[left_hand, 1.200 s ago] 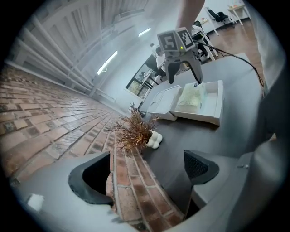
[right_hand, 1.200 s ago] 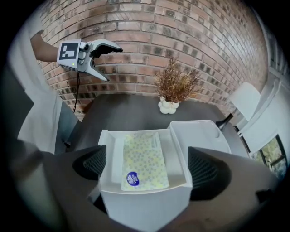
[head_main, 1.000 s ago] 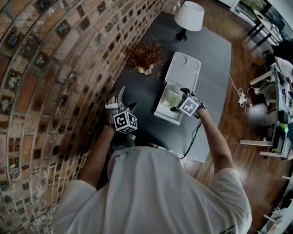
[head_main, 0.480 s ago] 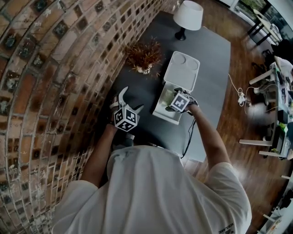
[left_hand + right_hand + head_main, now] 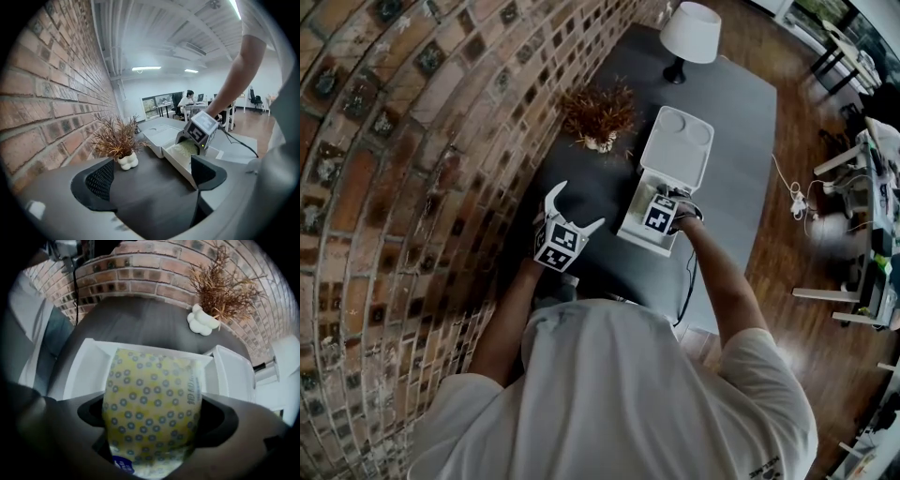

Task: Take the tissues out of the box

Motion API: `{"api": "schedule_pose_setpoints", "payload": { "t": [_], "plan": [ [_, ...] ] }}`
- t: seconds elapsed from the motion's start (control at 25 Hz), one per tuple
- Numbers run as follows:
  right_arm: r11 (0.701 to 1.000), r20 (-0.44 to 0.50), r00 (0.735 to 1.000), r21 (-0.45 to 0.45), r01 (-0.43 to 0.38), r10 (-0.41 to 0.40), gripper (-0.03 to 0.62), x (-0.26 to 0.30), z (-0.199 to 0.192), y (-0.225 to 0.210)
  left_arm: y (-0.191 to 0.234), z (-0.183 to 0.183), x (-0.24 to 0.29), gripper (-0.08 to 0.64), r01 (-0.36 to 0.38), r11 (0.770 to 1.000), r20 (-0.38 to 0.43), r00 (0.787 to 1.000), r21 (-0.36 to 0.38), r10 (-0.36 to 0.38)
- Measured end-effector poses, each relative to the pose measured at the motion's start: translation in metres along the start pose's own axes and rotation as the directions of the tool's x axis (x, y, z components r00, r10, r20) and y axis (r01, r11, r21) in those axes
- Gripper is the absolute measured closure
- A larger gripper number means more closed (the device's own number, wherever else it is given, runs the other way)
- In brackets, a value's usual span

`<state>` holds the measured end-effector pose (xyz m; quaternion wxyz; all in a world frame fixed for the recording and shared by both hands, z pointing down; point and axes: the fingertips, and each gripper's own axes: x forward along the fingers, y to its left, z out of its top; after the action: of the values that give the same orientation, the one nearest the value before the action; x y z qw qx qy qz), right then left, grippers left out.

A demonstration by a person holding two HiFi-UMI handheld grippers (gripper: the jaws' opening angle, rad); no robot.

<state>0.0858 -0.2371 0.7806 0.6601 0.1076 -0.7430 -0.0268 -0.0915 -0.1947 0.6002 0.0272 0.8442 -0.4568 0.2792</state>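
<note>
A white box (image 5: 636, 228) lies open on the dark table, its lid (image 5: 678, 145) folded back. Inside it lies a yellow tissue pack (image 5: 152, 399) with blue dots. My right gripper (image 5: 152, 420) reaches down into the box (image 5: 86, 366) and its jaws are closing, the pack filling the gap and touching both pads. From above, its marker cube hides the right gripper (image 5: 656, 211) and most of the pack. My left gripper (image 5: 578, 206) hovers open and empty over the table left of the box, looking across at the box (image 5: 176, 159) and the right gripper (image 5: 202, 131).
A dried plant in a white pot (image 5: 598, 114) stands behind the box by the brick wall. Farther back on the table is a white lamp (image 5: 689, 37). A cable (image 5: 686, 281) hangs off the table's right edge over the wooden floor.
My right gripper has come left and down into the box, over the tissue pack. The left gripper has shifted slightly right and up, tilting its jaws toward the box.
</note>
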Motion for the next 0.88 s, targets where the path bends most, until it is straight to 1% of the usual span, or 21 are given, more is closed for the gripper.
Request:
{"api": "schedule_pose_setpoints", "payload": {
  "t": [0.04,0.08,0.24,0.44,0.52,0.56,0.6,0.72,0.88],
  "plan": [
    [1.0,-0.003,1.0,-0.003,0.02,-0.02,0.072,0.001,0.0,-0.002,-0.002,0.002,0.0,0.054,0.01,1.0,0.012,1.0,-0.02,-0.01],
    [1.0,-0.002,1.0,0.01,0.024,-0.024,0.077,0.002,0.0,-0.003,-0.003,0.004,-0.001,0.054,0.019,0.999,0.024,1.0,-0.033,-0.018],
    [0.997,-0.008,1.0,0.083,-0.008,0.009,0.089,0.003,0.0,-0.005,-0.006,0.011,-0.002,0.054,0.045,0.996,0.06,0.997,-0.08,-0.04],
    [0.992,0.002,0.999,0.122,-0.036,0.036,0.103,0.002,0.0,-0.003,-0.009,0.007,-0.003,0.054,0.064,0.989,0.077,0.996,-0.137,-0.054],
    [0.979,0.022,0.997,0.189,-0.079,0.076,0.106,-0.002,-0.001,0.002,-0.009,0.007,-0.004,0.054,0.066,0.986,0.086,0.995,-0.154,-0.054],
    [0.965,0.046,0.993,0.236,-0.118,0.111,0.106,-0.005,0.0,0.008,-0.009,0.006,-0.004,0.054,0.066,0.985,0.088,0.995,-0.16,-0.053],
    [0.951,0.075,0.989,0.274,-0.144,0.128,0.106,-0.008,0.0,0.01,-0.009,0.006,-0.004,0.054,0.066,0.984,0.09,0.995,-0.163,-0.052],
    [0.942,0.14,0.989,0.323,-0.087,0.044,0.106,-0.021,0.002,-0.008,-0.01,0.006,-0.003,0.054,0.073,0.982,0.097,0.994,-0.174,-0.056],
    [0.924,0.212,0.977,0.377,-0.064,-0.019,0.106,-0.049,0.005,-0.013,-0.012,0.016,-0.002,0.054,0.088,0.979,0.126,0.99,-0.182,-0.066]
  ]
}}
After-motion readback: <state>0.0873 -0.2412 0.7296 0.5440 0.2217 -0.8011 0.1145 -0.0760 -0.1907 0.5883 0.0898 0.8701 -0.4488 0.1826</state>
